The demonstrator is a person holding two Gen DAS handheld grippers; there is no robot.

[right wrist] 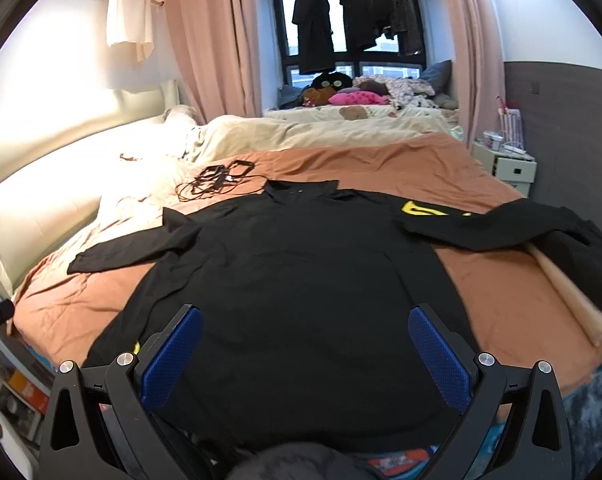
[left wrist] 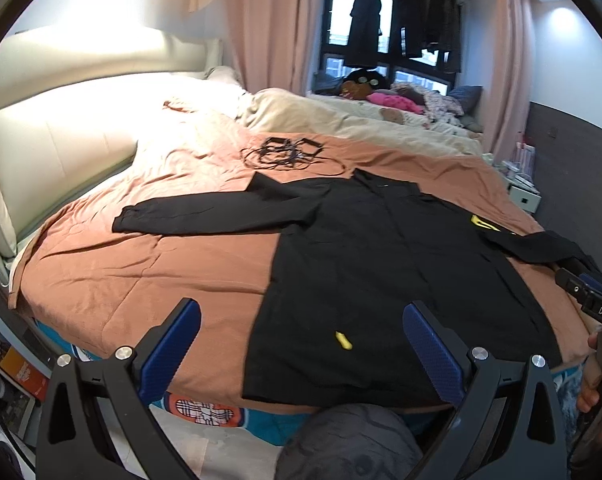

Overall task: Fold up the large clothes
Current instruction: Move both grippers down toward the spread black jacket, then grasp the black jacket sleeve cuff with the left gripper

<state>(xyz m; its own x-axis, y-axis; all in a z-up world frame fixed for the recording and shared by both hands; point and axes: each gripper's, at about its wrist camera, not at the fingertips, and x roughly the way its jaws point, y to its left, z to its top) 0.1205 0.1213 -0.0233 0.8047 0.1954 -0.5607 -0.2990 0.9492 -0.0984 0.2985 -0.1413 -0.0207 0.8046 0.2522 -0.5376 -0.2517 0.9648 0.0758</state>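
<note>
A large black long-sleeved shirt [right wrist: 301, 272] with yellow print near one shoulder lies spread flat, collar away from the cameras, on the rust-orange bedspread [right wrist: 501, 288] of a bed. One sleeve [left wrist: 205, 212] stretches out flat to the left; the other sleeve [right wrist: 501, 224] reaches right toward the bed's edge, where dark cloth bunches. The left tool [left wrist: 301, 344], with blue-padded black fingers, hangs above the shirt's near left hem, its jaws spread wide and holding nothing. The right tool [right wrist: 305, 352] hangs over the middle of the shirt's lower part, jaws likewise wide apart and empty. Beyond the collar a tangle of black cables [right wrist: 217, 180] rests on the bedspread. Farther back lie a cream duvet [right wrist: 301, 132] and pink curtains [right wrist: 209, 40] framing a window hung with dark clothes [right wrist: 313, 20].
</note>
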